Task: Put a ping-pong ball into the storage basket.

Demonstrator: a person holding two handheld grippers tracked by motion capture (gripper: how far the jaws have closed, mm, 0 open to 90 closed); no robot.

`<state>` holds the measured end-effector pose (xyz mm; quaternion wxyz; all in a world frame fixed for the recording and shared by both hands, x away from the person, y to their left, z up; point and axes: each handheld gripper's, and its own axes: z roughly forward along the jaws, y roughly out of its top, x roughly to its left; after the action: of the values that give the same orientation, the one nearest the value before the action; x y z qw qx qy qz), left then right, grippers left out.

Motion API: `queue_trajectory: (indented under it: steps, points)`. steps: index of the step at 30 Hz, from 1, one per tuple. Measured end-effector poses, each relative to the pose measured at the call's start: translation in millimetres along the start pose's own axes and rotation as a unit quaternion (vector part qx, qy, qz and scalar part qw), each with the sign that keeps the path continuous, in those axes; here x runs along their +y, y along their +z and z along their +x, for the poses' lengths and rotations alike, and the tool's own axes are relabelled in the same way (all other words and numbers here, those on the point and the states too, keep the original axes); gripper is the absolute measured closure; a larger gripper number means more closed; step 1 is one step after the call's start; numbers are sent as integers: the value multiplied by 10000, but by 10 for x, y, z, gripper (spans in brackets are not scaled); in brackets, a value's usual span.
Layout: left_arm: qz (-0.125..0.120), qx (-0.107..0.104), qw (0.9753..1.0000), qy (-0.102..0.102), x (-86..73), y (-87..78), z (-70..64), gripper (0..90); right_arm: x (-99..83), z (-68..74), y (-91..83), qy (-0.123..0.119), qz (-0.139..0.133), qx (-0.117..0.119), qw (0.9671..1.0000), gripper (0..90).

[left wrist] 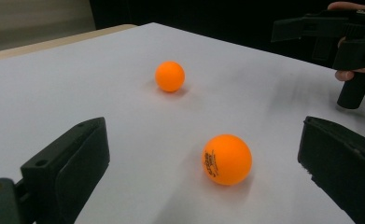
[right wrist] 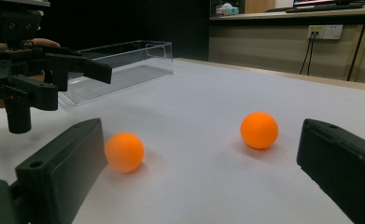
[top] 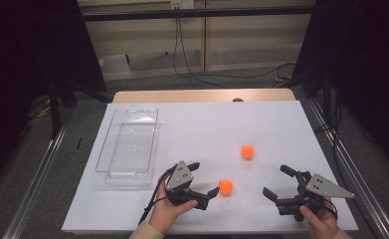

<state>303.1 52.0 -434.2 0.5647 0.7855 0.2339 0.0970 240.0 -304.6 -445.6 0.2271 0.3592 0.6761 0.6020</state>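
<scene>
high view: the clear tray (top: 127,144) sits on the left of the white table sheet (top: 207,124) and looks empty, so as far as i can judge nothing has been put away yet. two orange balls lie loose on the sheet: the near ball (top: 226,186) just beside the tip of the left gripper (top: 203,179), and the far ball (top: 247,152) further back and a little right. the left gripper's jaws stand spread, with the near ball at the mouth but not between them. the right gripper (top: 277,181), near the right edge, is also spread wide and holds nothing.

left gripper view: the near ball (left wrist: 227,159) rests on the sheet between the two black jaws, closer to the right one, touching neither. the far ball (left wrist: 170,76) lies beyond it. the right gripper (left wrist: 339,42) shows at top right.

right gripper view: both balls lie ahead of the wide jaws, the near ball (right wrist: 124,152) close to the left jaw, the far ball (right wrist: 259,130) apart from the right jaw. the tray (right wrist: 124,65) behind seems empty, though its clear walls make that hard to be sure of.

what is left, by my reading: grip each ball, carry it left, drop it in the tray. the first grasp looks about to begin.
</scene>
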Motion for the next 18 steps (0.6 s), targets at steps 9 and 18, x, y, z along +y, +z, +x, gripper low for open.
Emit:
queue_trajectory:
  steps: [9, 18]
  points:
    - [82, 3, 10000, 14, -6, 53, -11, 21, -3, 0, 5, -13, 14, 9, 10000, 11]
    - [151, 11, 9999, 28, -3, 83, -4, 22, 0, -6, -1, -9, 7, -21, 10000, 13]
